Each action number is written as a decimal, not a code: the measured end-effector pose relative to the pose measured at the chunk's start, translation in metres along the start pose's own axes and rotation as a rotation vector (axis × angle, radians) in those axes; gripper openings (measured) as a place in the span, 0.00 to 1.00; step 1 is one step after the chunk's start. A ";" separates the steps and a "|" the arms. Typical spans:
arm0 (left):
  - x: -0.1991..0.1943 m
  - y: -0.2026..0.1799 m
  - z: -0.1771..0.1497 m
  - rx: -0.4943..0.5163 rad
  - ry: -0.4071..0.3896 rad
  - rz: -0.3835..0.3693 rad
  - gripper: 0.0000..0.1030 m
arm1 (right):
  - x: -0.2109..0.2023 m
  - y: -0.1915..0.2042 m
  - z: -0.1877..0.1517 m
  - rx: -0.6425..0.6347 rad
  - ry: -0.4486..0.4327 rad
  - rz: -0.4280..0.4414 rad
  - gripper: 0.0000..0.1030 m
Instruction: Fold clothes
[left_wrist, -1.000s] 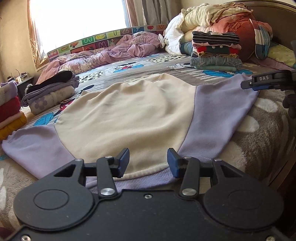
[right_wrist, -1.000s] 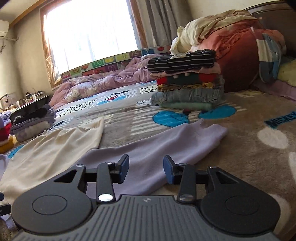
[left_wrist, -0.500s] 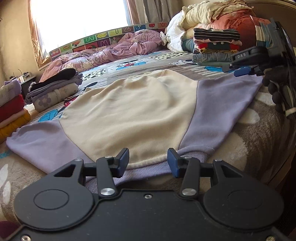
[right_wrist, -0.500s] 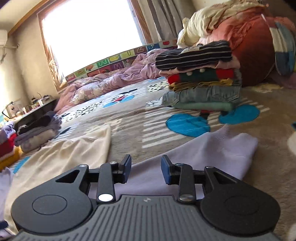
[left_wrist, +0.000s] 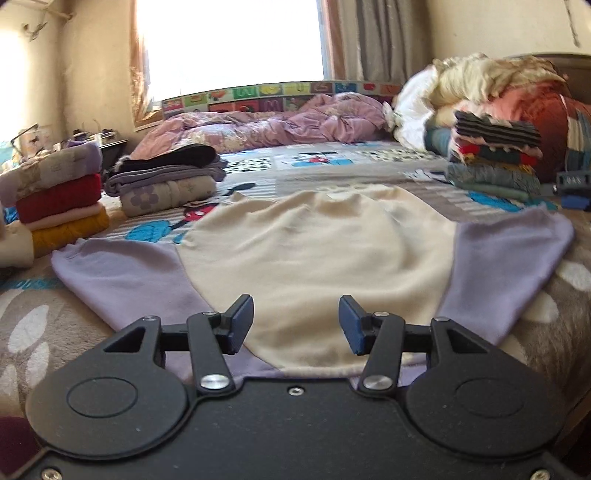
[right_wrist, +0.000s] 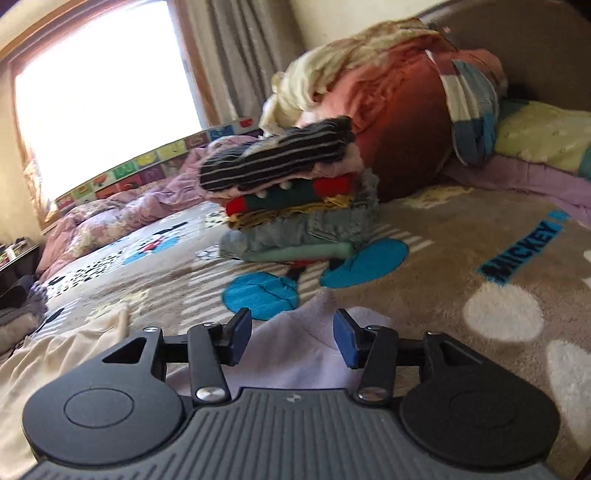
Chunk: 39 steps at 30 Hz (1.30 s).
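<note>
On the bed, the cream-and-lilac sweatshirt (left_wrist: 317, 251) lies spread flat, unfolded, sleeves out at 9 and 3 o'clock; folded stacks (left_wrist: 495, 155) sit around it. Left gripper (left_wrist: 296, 323) and right gripper (right_wrist: 292, 336) both gape wide, empty.

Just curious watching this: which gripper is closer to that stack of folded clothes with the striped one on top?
Right. The right gripper hovers over the lilac sleeve, facing the stack. The left gripper sits back at the sweatshirt's hem.

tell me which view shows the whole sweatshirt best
The left wrist view: the sweatshirt lies spread flat, cream body and both lilac sleeves visible. The right wrist view catches only one lilac sleeve end and a cream edge.
</note>
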<state>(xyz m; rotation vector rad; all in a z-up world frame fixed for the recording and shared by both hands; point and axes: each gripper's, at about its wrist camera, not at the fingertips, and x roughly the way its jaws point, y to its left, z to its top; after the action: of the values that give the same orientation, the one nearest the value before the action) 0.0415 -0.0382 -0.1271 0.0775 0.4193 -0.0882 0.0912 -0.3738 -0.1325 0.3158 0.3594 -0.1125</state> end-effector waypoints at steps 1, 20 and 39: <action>0.002 0.007 0.002 -0.036 0.006 0.016 0.49 | -0.005 0.012 -0.003 -0.043 0.003 0.044 0.49; 0.018 0.014 -0.010 -0.073 0.155 -0.061 0.77 | -0.064 0.135 -0.073 -0.505 0.232 0.388 0.43; 0.018 -0.111 0.016 0.311 0.129 -0.310 0.77 | -0.055 -0.103 -0.032 0.619 0.050 0.105 0.55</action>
<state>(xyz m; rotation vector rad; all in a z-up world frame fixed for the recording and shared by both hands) 0.0527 -0.1515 -0.1259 0.3261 0.5415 -0.4555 0.0123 -0.4578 -0.1701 0.9497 0.3509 -0.1109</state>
